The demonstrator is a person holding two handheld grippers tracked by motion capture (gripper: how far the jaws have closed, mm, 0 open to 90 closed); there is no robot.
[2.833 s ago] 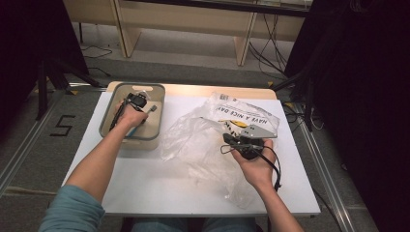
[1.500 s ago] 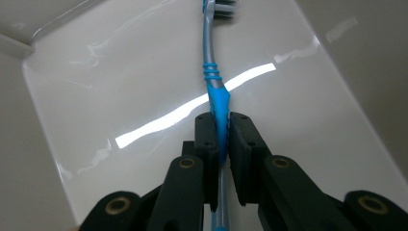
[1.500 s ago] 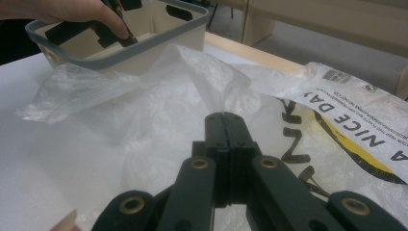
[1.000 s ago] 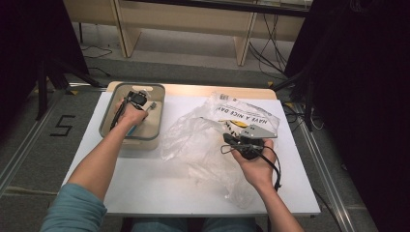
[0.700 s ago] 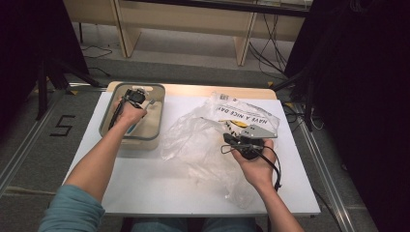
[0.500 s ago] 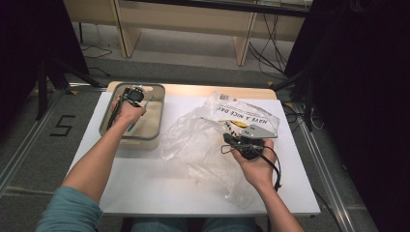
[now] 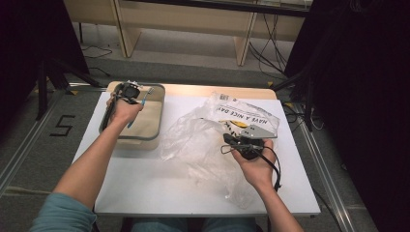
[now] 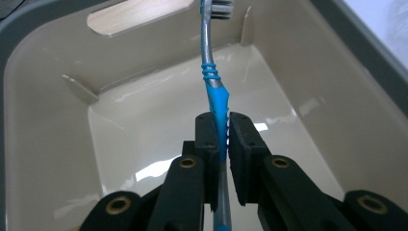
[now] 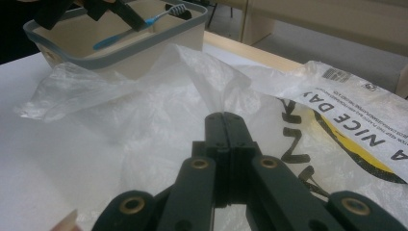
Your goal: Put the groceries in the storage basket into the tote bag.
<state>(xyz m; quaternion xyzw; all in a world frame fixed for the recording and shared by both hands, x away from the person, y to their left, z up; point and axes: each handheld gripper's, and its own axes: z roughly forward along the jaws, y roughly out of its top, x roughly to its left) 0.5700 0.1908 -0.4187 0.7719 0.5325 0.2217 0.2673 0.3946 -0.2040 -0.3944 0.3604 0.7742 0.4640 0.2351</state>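
Observation:
A blue toothbrush [image 8: 214,83] with a grey neck is pinched by its handle between the jaws of my left gripper [image 8: 220,118], its bristle head pointing away. In the high view my left gripper [image 7: 136,98] holds the toothbrush [image 7: 145,95] in the air over the beige bin [image 7: 160,114] at the table's far left. My right gripper [image 9: 225,118] is shut on a bunched fold of the clear plastic bag [image 9: 159,96]. The high view shows this right gripper [image 7: 230,140] at the bag's [image 7: 198,140] right side, near its black and yellow print.
The bin [image 8: 48,120] has a grey rim, slotted handles and a bare glossy floor. From the right gripper view, the bin [image 9: 120,48] stands beyond the bag with the toothbrush [image 9: 130,30] above it. White tabletop [image 7: 145,183] lies in front of the bag.
My left hand has lifted the toothbrush up out of the bin and a little toward its far side. The right hand and the bag have stayed still.

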